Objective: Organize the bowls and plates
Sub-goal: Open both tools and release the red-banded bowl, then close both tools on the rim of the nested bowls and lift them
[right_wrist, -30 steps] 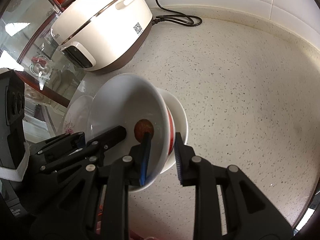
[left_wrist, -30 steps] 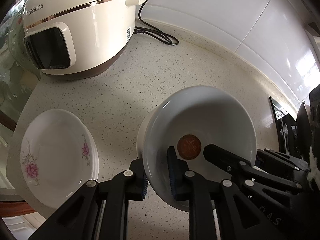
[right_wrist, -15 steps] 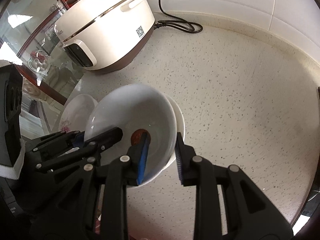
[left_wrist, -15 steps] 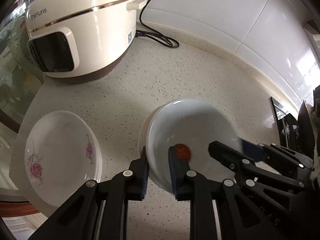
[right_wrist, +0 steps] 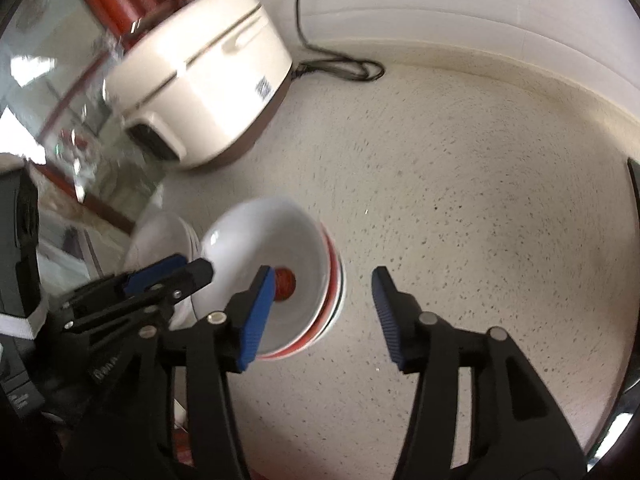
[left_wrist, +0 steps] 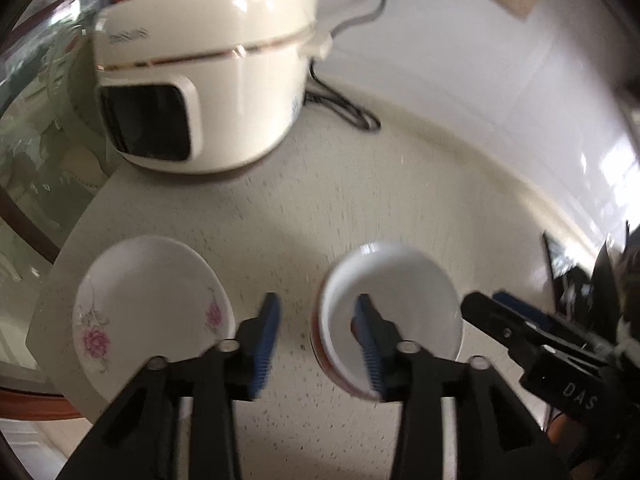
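Both claws have just been opening and now sit spread, pads off the china. The left claw [left_wrist: 316, 330] has the near rim of the white bowl [left_wrist: 404, 292] loose between its fingers, and the right claw [right_wrist: 322, 312] straddles the opposite rim. That bowl sits nested in a red-banded bowl [right_wrist: 335, 280] on the speckled worktop [right_wrist: 460, 184]. The floral plate [left_wrist: 148, 308] is near the worktop's left edge, the rice cooker [left_wrist: 208, 84] is at the back, and there's lots of bare room to the right.

"DAS" on the right gripper [left_wrist: 532, 344] body; cooker [left_wrist: 208, 92] brand blurred.
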Available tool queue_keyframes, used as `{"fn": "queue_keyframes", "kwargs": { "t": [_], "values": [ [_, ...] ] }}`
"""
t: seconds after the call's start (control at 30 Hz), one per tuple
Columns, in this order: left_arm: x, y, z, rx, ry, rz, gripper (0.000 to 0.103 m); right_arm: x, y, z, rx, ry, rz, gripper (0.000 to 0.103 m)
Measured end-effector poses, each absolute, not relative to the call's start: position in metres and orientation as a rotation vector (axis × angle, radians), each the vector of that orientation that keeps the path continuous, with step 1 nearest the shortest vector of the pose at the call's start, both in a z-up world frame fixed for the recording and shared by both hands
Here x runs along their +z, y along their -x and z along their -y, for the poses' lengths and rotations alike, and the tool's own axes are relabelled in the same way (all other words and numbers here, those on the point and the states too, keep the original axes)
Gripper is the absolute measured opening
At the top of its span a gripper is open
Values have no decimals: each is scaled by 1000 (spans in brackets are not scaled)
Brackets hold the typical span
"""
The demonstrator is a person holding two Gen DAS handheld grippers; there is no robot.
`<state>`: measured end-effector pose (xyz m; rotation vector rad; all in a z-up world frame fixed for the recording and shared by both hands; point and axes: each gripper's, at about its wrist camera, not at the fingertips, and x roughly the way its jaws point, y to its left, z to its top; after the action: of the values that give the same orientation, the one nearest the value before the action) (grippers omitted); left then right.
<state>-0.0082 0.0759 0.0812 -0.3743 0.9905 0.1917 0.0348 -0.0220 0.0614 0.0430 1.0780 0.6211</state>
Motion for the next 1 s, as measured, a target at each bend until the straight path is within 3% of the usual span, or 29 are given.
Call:
{"fn": "queue_keyframes", "kwargs": {
  "t": [0.1, 0.2, 0.47, 0.87, 0.93, 1.0],
  "values": [
    [87, 8, -88, 175, 426, -946, 70, 61, -41, 33, 638, -135, -1076, 68],
    [78, 2, -96, 131, 534, -970, 74, 53, -42, 36, 646, -177, -1102, 71],
    [44, -28, -94, 83, 627, -1123, 74, 21, -45, 36, 701, -273, -1254, 77],
    [4, -54, -88, 67, 679, -1231, 74, -9, -48, 18, 728, -275, -1380, 78],
    [0, -56, -89, 71, 687, -1247, 71, -13, -50, 14, 730, -279, -1386, 78],
    [-2, -57, -88, 70, 673, -1252, 60, -18, -52, 11, 732, -285, -1399, 78]
  ]
}}
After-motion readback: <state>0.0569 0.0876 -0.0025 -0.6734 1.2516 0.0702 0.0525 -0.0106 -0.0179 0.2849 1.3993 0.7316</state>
